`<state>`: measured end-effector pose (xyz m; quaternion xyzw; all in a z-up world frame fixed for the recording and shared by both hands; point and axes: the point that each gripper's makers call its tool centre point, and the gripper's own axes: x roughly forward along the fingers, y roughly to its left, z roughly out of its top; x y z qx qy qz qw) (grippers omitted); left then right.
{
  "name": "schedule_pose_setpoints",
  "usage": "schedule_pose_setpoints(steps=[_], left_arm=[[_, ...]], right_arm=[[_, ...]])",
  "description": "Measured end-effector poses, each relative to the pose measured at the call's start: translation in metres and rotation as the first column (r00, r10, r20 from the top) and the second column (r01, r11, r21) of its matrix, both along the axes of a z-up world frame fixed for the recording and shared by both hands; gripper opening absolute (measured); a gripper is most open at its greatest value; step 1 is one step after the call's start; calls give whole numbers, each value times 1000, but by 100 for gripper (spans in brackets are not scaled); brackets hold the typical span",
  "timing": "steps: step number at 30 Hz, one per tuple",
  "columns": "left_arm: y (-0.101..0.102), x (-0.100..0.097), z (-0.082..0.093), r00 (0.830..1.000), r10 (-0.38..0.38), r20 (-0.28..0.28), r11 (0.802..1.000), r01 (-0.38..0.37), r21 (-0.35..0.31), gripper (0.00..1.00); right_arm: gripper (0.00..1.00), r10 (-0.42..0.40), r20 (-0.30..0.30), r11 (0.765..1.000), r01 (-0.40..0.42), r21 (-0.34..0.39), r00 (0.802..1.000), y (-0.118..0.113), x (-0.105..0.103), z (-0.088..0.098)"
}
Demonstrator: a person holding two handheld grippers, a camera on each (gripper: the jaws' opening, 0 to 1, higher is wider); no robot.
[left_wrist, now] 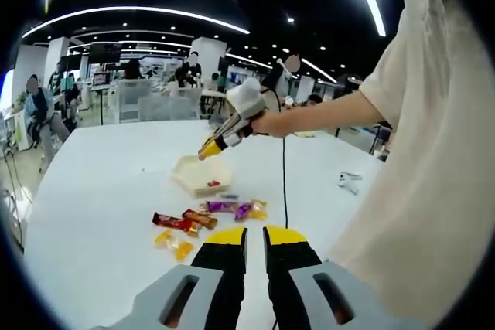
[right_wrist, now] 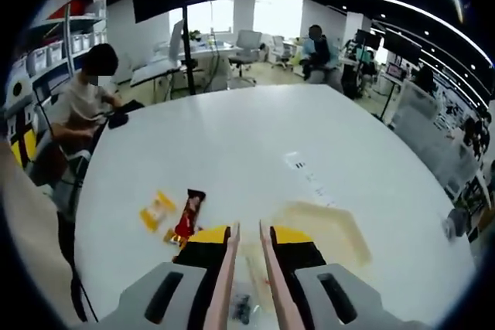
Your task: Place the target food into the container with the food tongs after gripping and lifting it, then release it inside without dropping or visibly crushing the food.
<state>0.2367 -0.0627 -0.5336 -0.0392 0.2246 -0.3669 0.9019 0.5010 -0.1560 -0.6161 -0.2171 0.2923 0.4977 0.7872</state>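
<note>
A cream container sits mid-table with a small red item inside. In front of it lie wrapped snacks: a red one, a purple one and yellow ones. My right gripper, held by a person's hand, points down just above the container. In the right gripper view that gripper is shut on pink food tongs, whose arms stand slightly apart over the container edge with nothing seen between the tips. My left gripper hangs low near the snacks, jaws together and empty.
A black cable runs across the white table, and a small white object lies to its right. A red snack and a yellow one lie left of the tongs. People sit at desks beyond the table.
</note>
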Motion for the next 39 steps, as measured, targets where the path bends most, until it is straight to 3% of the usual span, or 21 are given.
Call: schedule_pose_setpoints(steps=[19, 39], left_arm=[[8, -11, -2, 999, 51, 0, 999, -51, -13, 6], [14, -14, -4, 996, 93, 0, 995, -93, -23, 6]], right_arm=[[20, 189, -62, 977, -194, -92, 980, 28, -59, -32], [20, 275, -78, 951, -283, -126, 958, 45, -71, -41]])
